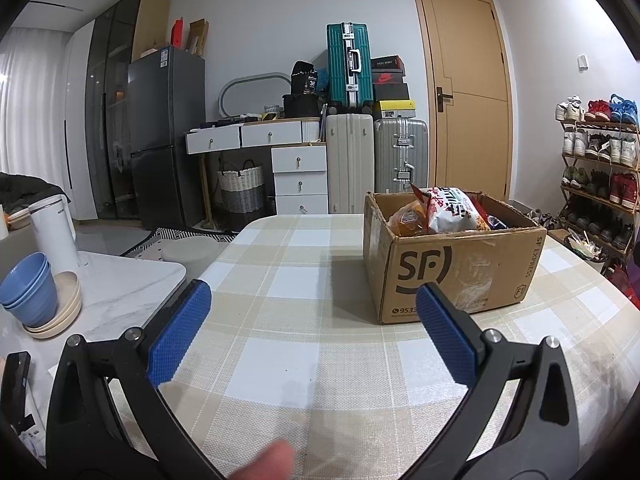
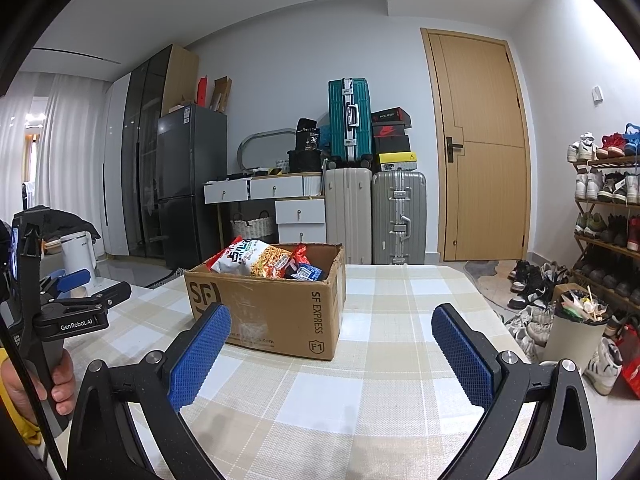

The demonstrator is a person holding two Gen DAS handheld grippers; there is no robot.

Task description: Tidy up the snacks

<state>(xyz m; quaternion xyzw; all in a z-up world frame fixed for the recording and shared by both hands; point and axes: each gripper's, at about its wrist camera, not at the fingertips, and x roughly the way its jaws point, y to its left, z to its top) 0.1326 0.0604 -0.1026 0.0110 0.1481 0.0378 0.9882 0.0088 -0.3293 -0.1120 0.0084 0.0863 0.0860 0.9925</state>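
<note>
We hold both tools clear of the work: the left gripper (image 1: 312, 316) stands with its blue pads spread wide and nothing between them, and the right gripper (image 2: 332, 340) is spread just as wide and equally empty. The task's items sit together in the SF Express cardboard box (image 2: 280, 312), which rests on the checked tablecloth (image 2: 380, 392) with its flaps open. Inside we can make out a large noodle-snack bag (image 2: 256, 260) lying across the top, a red packet (image 2: 300, 256) beside it, a small blue packet (image 2: 308, 273) toward the near corner, and, in the left wrist view, an orange packet (image 1: 408, 218) against the box's left wall (other contents are hidden beneath these). No snack lies on the cloth outside the box. We judge that either the packing is complete or the sorting has not yet begun; the views do not settle which. If items are to be lifted out, the next move calls for advancing one gripper over the box rim, descending onto the uppermost bag, and closing on a crimped edge rather than on its air-filled body, since such bags likely slip and crush. The box probably needs steadying with the other gripper.
</note>
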